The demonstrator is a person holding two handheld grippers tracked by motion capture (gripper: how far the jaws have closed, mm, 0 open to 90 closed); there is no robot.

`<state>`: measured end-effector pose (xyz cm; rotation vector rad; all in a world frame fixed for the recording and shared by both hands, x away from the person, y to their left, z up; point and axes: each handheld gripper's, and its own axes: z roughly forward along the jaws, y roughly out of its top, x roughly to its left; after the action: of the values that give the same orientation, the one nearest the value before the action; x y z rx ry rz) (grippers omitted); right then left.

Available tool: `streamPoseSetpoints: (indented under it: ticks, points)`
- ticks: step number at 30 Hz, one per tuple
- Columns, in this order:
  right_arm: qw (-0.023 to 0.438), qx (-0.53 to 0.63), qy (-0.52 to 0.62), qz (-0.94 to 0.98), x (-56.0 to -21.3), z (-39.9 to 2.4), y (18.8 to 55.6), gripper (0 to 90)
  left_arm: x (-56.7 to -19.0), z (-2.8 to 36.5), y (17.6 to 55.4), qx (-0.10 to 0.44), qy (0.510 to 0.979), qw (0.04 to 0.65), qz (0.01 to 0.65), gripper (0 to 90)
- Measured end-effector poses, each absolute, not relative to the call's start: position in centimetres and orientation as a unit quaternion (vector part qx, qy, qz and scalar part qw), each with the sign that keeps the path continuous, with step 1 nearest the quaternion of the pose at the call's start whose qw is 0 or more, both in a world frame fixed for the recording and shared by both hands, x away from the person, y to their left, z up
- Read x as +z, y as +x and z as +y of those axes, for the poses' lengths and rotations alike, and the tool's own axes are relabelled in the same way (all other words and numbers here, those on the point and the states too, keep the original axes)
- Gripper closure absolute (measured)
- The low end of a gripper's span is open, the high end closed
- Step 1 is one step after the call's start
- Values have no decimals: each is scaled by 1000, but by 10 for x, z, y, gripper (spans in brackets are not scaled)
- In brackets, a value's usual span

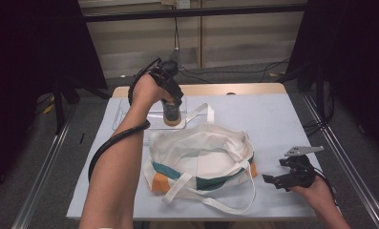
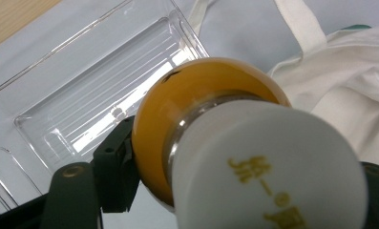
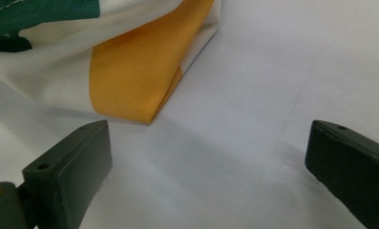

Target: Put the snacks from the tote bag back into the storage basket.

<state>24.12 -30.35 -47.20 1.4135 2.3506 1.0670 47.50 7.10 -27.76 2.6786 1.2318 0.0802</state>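
Left gripper point(image 1: 173, 110) clamps a round amber jar with a white cap point(image 2: 211, 124).
It hangs over the clear plastic tray point(image 2: 82, 102), just behind the cream canvas tote bag point(image 1: 201, 157); the right gripper point(image 1: 278, 180), beside the bag, gapes empty.

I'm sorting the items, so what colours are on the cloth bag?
The cloth bag is cream-white with dark green and orange patches, clearest in the high view.
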Motion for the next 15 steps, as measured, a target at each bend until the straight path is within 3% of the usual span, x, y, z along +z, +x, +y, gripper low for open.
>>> streamPoseSetpoints:
  ticks: [15]
  points:
    - [96,358,476,798,-473,-303,241,18,-290,65,477,18,907,92,411,302]
